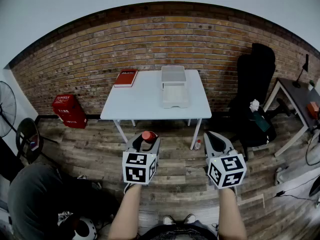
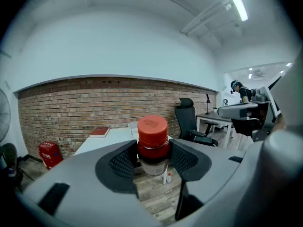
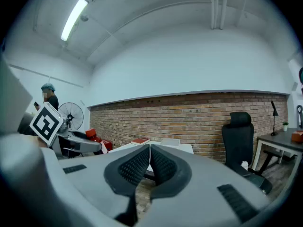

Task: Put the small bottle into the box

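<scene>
A small bottle (image 2: pixel 152 143) with a red cap (image 1: pixel 148 135) stands upright between the jaws of my left gripper (image 1: pixel 146 140), which is shut on it; the pads press its sides just under the cap. My right gripper (image 1: pixel 216 143) is shut with nothing in it, its pads (image 3: pixel 142 164) touching. Both grippers hover over the wooden floor, in front of the white table (image 1: pixel 145 101). On that table stands the clear plastic box (image 1: pixel 174 92), its lid tipped up at the back; it shows small past the bottle in the left gripper view.
A red book (image 1: pixel 126 78) lies at the table's far left corner. A small bottle (image 1: pixel 197 144) stands on the floor by the right table leg. A black office chair (image 1: pixel 255 91) and a desk (image 1: pixel 299 96) are at the right, a red crate (image 1: pixel 67 110) and a fan (image 1: pixel 6 109) at the left.
</scene>
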A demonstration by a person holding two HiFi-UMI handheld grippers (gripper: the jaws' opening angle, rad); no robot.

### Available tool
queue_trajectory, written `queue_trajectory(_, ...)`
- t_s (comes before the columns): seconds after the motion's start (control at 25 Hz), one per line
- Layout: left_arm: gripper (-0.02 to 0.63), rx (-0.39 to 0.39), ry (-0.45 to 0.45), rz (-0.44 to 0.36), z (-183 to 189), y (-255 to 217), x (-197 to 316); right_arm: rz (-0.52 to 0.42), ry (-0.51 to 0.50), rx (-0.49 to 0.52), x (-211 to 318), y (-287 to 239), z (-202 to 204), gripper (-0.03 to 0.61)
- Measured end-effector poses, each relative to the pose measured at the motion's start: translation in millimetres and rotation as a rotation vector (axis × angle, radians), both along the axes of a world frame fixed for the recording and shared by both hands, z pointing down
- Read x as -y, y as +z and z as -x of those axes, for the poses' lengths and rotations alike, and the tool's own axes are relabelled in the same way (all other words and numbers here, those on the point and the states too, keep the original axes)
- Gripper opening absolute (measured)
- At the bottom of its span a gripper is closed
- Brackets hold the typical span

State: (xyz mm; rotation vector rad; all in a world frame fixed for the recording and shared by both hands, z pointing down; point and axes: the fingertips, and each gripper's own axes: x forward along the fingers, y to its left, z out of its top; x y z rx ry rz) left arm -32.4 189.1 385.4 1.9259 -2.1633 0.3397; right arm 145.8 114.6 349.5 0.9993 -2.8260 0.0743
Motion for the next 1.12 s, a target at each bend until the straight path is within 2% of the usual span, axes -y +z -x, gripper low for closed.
queue_trajectory(0.6,0.229,-0.002,0.052,0.011,9.9,8.3,23.5,-0.002,0.009,-0.002,11.1,5.0,22.6,0.021)
queue_trajectory(0.88,0.229,-0.002,0.055,0.027,20.5,19.5,51.1,0.006,0.002,-0.002,37.9,15.8,35.3,0.021)
queue_trajectory(1.12,0.229,0.000,0.053,0.045,34.3,27.9,94.5,0.023,-0.003,-0.003,82.3,25.4,49.1,0.021)
